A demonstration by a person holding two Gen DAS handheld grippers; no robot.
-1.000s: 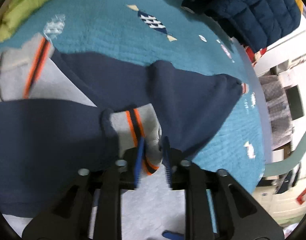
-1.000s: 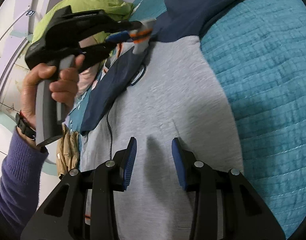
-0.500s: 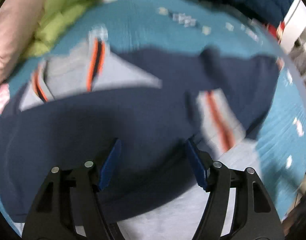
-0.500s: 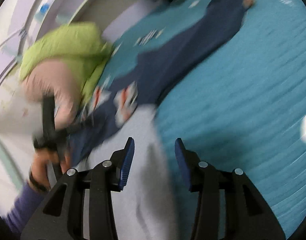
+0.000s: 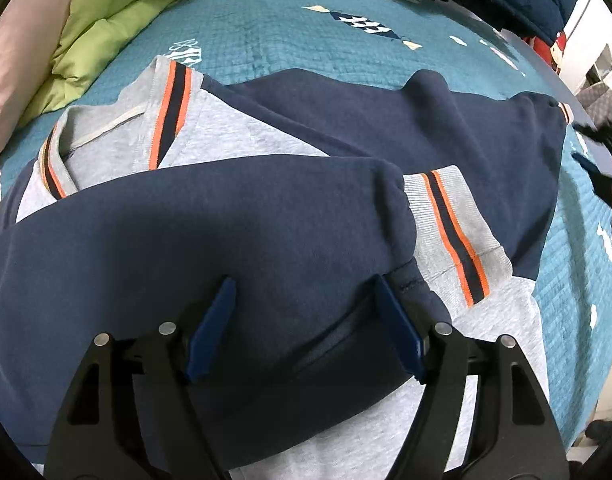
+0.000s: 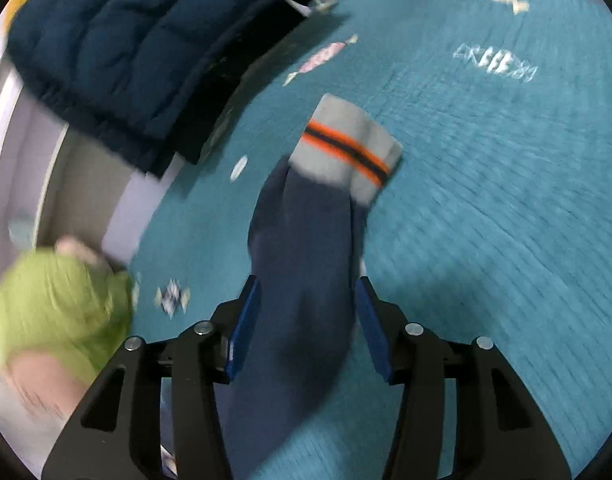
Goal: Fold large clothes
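1. Lying spread on the teal quilted bed cover (image 5: pixel 290 36), the grey-and-navy sweatshirt with orange-striped ribbing (image 5: pixel 242 240) is partly folded.
2. One navy sleeve already lies across the grey chest, its striped cuff (image 5: pixel 450 232) resting flat on the body.
3. Above that sleeve hangs the left tool (image 5: pixel 302 320), jaws opening wide, pads clear of the cloth, nothing pinched.
4. Off to the far side, the other navy sleeve (image 6: pixel 306 248) is stretched out on the bed, its grey cuff (image 6: pixel 346 148) at the end.
5. Over it is the right tool (image 6: pixel 306 324), jaws opening, straddling the sleeve without pressing it.
6. By my reckoning, that second sleeve needs folding in, then the body doubling over; roughly a third seems done.
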